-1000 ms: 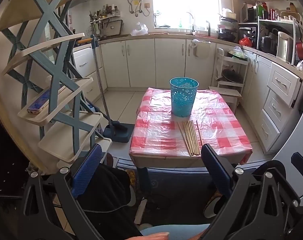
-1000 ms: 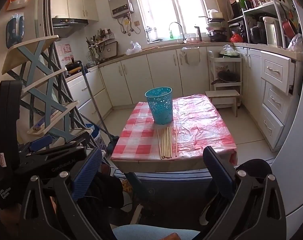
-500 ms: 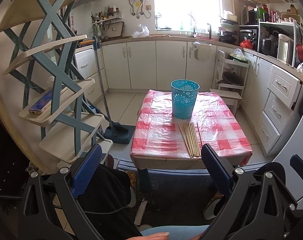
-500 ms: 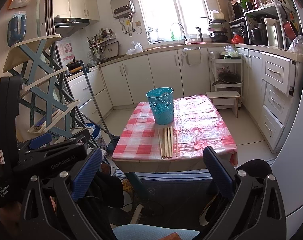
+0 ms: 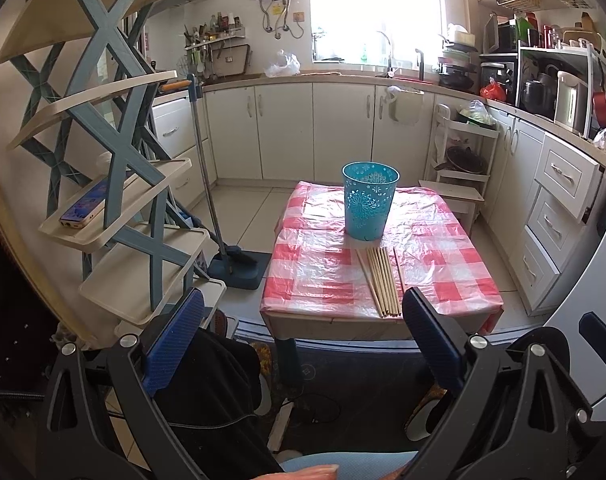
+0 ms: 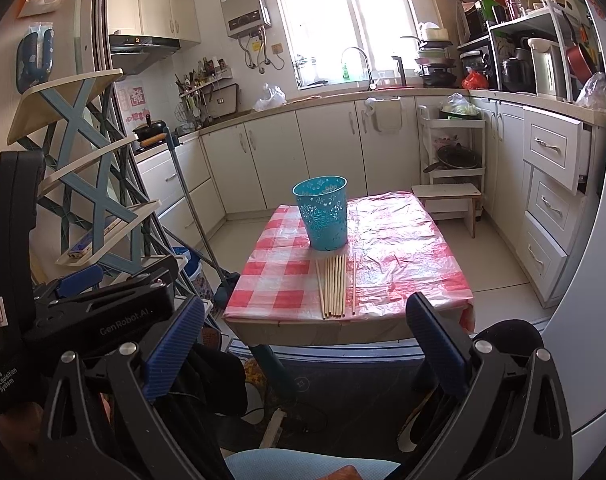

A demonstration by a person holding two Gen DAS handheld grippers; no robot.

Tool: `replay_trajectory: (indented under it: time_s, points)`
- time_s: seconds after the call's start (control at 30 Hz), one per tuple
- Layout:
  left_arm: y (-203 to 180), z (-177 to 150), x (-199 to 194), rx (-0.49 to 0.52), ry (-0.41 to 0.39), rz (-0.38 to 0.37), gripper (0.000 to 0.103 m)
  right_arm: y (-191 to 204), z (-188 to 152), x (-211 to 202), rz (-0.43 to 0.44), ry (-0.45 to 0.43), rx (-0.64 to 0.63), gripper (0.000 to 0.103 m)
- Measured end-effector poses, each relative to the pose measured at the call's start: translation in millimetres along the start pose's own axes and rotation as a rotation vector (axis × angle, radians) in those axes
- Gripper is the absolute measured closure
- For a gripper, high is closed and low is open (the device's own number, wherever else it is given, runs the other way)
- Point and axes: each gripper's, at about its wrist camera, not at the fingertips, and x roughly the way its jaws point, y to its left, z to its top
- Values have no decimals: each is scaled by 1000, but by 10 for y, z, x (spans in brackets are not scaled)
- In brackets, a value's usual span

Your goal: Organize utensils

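Note:
Several wooden chopsticks (image 5: 380, 282) lie side by side on a small table with a red-and-white checked cloth (image 5: 311, 276), near its front edge. A teal perforated holder cup (image 5: 369, 205) stands upright just behind them. Both also show in the right wrist view: the chopsticks (image 6: 335, 285) and the cup (image 6: 323, 212). My left gripper (image 5: 303, 340) is open and empty, held well short of the table. My right gripper (image 6: 305, 340) is open and empty too, at a similar distance. The left gripper's body (image 6: 103, 312) shows at the left of the right wrist view.
A tiered blue-and-cream shelf rack (image 5: 115, 184) with a phone (image 5: 85, 208) stands at the left. A broom and dustpan (image 5: 231, 264) lean beside the table. White kitchen cabinets (image 5: 303, 132) line the back and right. A small wooden stool (image 6: 447, 200) stands behind the table.
Both views have drifted slightly closer to the table. Both grippers stay open and empty. The chopsticks and cup have not moved.

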Motion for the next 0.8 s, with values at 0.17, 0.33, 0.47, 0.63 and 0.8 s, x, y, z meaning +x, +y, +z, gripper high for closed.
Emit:
replay_trajectory:
  time_s: [0.17, 0.33, 0.47, 0.63, 0.8]
  points:
    - [1, 0, 0, 1, -1, 0, 8, -3, -2, 0, 1, 0, 0, 6]
    - [19, 15, 0, -2, -1, 0, 8, 0, 2, -10, 0, -1, -1, 6]
    - [24, 14, -3, -3, -2, 0, 8, -1, 0, -8, 0, -2, -2, 6]
    - [25, 13, -27, -7, -15, -12, 8, -2, -2, -7, 0, 0, -2, 6]
    - [-1, 8, -26, 0, -19, -17, 8, 7, -3, -17, 0, 1, -4, 6]
